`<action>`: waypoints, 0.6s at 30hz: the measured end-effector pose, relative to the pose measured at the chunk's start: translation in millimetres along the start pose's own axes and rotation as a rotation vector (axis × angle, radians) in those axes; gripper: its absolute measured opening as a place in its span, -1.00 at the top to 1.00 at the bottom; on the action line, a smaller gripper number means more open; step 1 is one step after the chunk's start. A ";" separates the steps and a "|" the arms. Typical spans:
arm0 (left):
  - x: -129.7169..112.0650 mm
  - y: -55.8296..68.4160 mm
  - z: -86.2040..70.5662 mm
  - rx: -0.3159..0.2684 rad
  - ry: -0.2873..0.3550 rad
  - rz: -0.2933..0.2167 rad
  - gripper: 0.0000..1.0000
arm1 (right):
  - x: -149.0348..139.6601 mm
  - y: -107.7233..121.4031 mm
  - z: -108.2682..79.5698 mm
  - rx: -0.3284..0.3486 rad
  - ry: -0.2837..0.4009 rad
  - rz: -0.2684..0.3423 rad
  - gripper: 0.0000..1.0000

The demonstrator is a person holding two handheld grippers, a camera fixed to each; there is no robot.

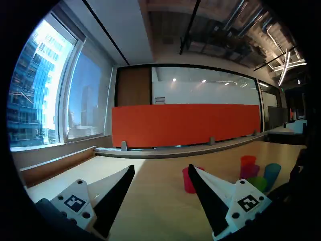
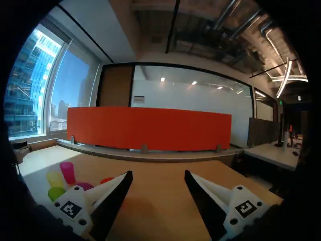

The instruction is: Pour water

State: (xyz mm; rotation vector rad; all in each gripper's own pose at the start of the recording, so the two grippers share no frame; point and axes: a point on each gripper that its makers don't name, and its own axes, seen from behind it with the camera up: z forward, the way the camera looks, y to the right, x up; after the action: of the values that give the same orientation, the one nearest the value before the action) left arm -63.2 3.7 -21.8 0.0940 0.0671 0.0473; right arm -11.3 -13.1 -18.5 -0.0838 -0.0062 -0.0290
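Note:
In the left gripper view my left gripper (image 1: 160,169) stands open over the wooden table (image 1: 160,201), nothing between its fingers. A red cup (image 1: 187,181) stands just beyond its right fingertip, partly hidden by it. Farther right stand an orange cup (image 1: 248,162), a purple cup (image 1: 255,171), a teal cup (image 1: 272,172) and a green cup (image 1: 259,183). In the right gripper view my right gripper (image 2: 158,175) is open and empty above the table (image 2: 160,209). To its left stand a pink cup (image 2: 68,172), a yellow cup (image 2: 54,178), a green cup (image 2: 55,193), a purple cup (image 2: 84,186) and a red cup (image 2: 106,180).
An orange divider panel (image 1: 184,124) runs along the table's far edge, seen again as the orange panel (image 2: 148,128). Large windows (image 1: 40,100) lie to the left. Another desk (image 2: 273,154) stands at the right.

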 end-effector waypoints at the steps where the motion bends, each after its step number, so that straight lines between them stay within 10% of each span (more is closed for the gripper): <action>1: -1.4 -0.9 0.2 0.000 -0.001 0.001 -0.98 | -0.2 -0.3 0.3 -0.001 -0.002 -0.001 -1.00; 18: -25.2 -12.9 4.0 0.010 -0.032 -0.028 -0.98 | -5.4 -5.1 2.8 0.001 -0.026 -0.029 -1.00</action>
State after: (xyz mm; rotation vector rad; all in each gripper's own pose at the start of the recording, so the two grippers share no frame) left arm -87.5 -10.8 -17.5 0.1040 0.0371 0.0176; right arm -16.9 -17.8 -15.4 -0.0830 -0.0337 -0.0571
